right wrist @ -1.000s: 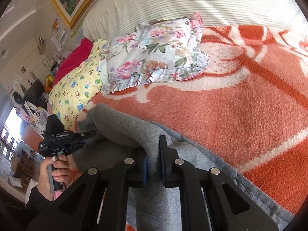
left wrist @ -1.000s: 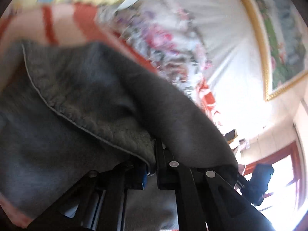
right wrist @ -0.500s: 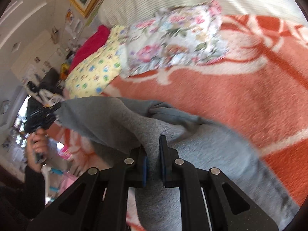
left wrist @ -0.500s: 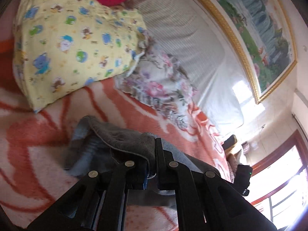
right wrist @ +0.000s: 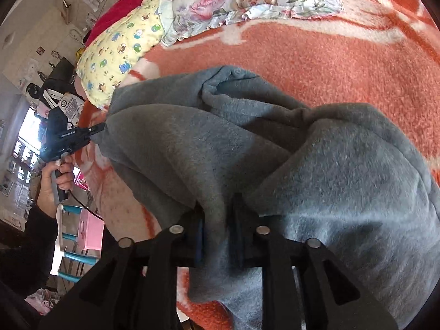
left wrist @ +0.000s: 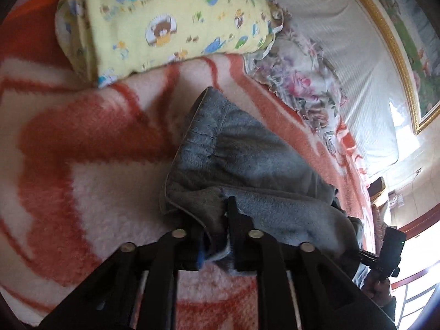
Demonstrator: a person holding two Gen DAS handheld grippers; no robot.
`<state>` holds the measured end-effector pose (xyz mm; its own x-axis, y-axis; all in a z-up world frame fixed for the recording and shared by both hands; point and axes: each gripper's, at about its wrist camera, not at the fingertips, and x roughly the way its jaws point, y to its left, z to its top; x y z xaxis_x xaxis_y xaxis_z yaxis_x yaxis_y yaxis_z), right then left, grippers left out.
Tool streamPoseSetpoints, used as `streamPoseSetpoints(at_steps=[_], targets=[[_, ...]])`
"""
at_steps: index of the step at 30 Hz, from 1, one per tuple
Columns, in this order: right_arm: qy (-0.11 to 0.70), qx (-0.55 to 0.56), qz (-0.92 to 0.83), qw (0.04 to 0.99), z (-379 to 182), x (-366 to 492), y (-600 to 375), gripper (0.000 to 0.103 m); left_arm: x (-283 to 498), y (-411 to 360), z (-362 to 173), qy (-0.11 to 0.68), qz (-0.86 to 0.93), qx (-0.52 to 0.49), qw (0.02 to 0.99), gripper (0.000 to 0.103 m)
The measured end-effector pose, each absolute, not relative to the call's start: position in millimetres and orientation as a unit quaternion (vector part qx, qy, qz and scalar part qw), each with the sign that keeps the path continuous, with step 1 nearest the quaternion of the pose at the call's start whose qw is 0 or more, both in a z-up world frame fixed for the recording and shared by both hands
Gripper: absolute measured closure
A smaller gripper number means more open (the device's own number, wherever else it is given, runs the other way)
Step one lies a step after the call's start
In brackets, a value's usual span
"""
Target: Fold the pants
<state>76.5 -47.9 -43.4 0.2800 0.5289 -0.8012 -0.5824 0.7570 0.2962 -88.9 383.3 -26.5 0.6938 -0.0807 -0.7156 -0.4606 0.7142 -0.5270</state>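
The left claw (left wrist: 218,229) is clamped on a hemmed edge of the grey pants (left wrist: 247,162). The right claw (right wrist: 217,236) grips another fold (fabric bunched between both), over the orange blanket (right wrist: 316,63).

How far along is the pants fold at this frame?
Early. Both the left gripper and right gripper are shut on the grey pants, which lie bunched on the orange blanket. No flat, neat fold shows yet; smoothing and folding remain.
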Motion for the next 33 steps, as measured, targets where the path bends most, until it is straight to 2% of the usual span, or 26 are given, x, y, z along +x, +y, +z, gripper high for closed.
streamPoseSetpoints(at_steps=[1,2,3,4,9,17,25,33], targets=[[0.481,-0.026,0.349,0.804,-38,74,-52,0.068,-93,382,-20,0.376,0.130,-0.347,0.849,0.052],[0.472,-0.025,0.347,0.810,-33,70,-57,0.058,-99,380,-13,0.375,0.152,-0.330,0.853,0.037],[0.463,-0.024,0.343,0.817,-28,66,-64,0.047,-105,377,-3,0.367,0.167,-0.314,0.859,0.037],[0.452,-0.023,0.337,0.826,-21,60,-72,0.044,-110,374,7,0.358,0.167,-0.306,0.866,0.037],[0.429,0.005,0.304,0.851,-4,40,-122,0.044,-116,347,42,0.336,0.126,-0.299,0.884,0.037],[0.426,0.050,0.209,0.879,-4,-1,-214,0.044,-44,246,48,0.378,-0.012,-0.272,0.885,0.037],[0.399,0.115,0.094,0.905,-1,-55,-326,0.044,53,91,43,0.434,-0.175,-0.193,0.862,0.037],[0.373,0.188,0.002,0.909,-11,-101,-417,0.044,122,-83,44,0.479,-0.320,-0.056,0.815,0.035]])
